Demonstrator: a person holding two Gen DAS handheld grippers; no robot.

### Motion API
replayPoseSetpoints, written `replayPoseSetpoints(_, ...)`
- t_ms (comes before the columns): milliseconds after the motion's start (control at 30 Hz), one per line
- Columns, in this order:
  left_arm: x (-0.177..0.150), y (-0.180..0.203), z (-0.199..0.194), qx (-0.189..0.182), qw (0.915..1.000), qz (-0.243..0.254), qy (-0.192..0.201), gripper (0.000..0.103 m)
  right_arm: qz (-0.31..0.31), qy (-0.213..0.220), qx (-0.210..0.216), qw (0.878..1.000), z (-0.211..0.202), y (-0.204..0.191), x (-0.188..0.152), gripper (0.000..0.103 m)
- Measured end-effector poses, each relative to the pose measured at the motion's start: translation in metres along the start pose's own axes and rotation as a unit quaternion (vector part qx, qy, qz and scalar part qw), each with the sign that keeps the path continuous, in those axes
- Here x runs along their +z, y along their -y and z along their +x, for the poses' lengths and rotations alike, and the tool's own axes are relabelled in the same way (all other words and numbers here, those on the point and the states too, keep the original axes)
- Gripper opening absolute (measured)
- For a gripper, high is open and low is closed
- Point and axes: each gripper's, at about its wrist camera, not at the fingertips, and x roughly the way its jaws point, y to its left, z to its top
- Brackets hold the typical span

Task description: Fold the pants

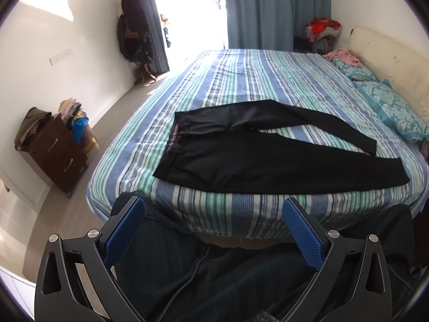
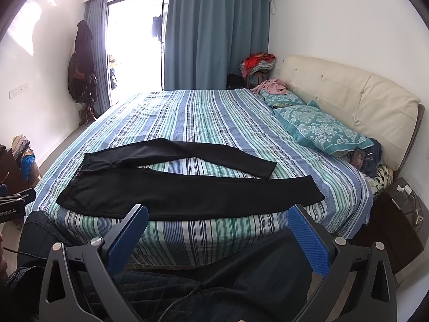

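Observation:
Black pants [image 1: 257,161] [image 2: 187,193] lie flat near the front edge of a striped bed [image 1: 241,75] [image 2: 203,112], waistband to the left and both legs spread apart toward the right. My left gripper [image 1: 213,209] is open, held back from the bed edge and above the person's dark-clothed lap, with nothing between its blue pads [image 1: 123,230]. My right gripper [image 2: 218,217] is also open and empty, hovering just short of the near pant leg. Neither gripper touches the cloth.
Teal pillows [image 2: 321,128] and a cream headboard [image 2: 348,94] lie at the right. A brown dresser [image 1: 53,150] with piled clothes stands on the left floor. A coat rack [image 2: 83,64], blue curtains [image 2: 214,32] and a dark nightstand [image 2: 388,214] surround the bed.

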Motion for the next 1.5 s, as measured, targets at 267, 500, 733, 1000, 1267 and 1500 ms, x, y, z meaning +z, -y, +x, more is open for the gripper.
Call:
replayPoseSetpoints(267, -0.001, 0.003, 0.001, -0.002, 1.0, 0.005, -0.001, 0.102, 0.001, -0.01, 0.003, 1.0, 0.005, 0.0, -0.001, 0.103)
replayPoseSetpoints(500, -0.001, 0.003, 0.001, -0.003, 1.0, 0.005, -0.002, 0.102, -0.003, -0.02, 0.01, 1.0, 0.01, -0.002, -0.002, 0.103)
replayPoseSetpoints(733, -0.002, 0.004, 0.002, -0.003, 1.0, 0.007, -0.002, 0.102, 0.001, -0.018, 0.01, 1.0, 0.01, 0.001, -0.001, 0.103)
replayPoseSetpoints(1000, -0.002, 0.004, 0.002, -0.002, 1.0, 0.006, -0.002, 0.102, 0.001, -0.016, -0.007, 1.0, 0.011, 0.0, -0.003, 0.103)
replayPoseSetpoints(1267, -0.001, 0.004, 0.001, -0.002, 1.0, 0.006, -0.002, 0.102, -0.003, -0.017, -0.009, 1.0, 0.01, 0.0, -0.003, 0.103)
replayPoseSetpoints(1500, -0.002, 0.005, 0.001, -0.002, 1.0, 0.007, -0.002, 0.102, -0.002, -0.017, -0.011, 1.0, 0.011, 0.001, -0.003, 0.103)
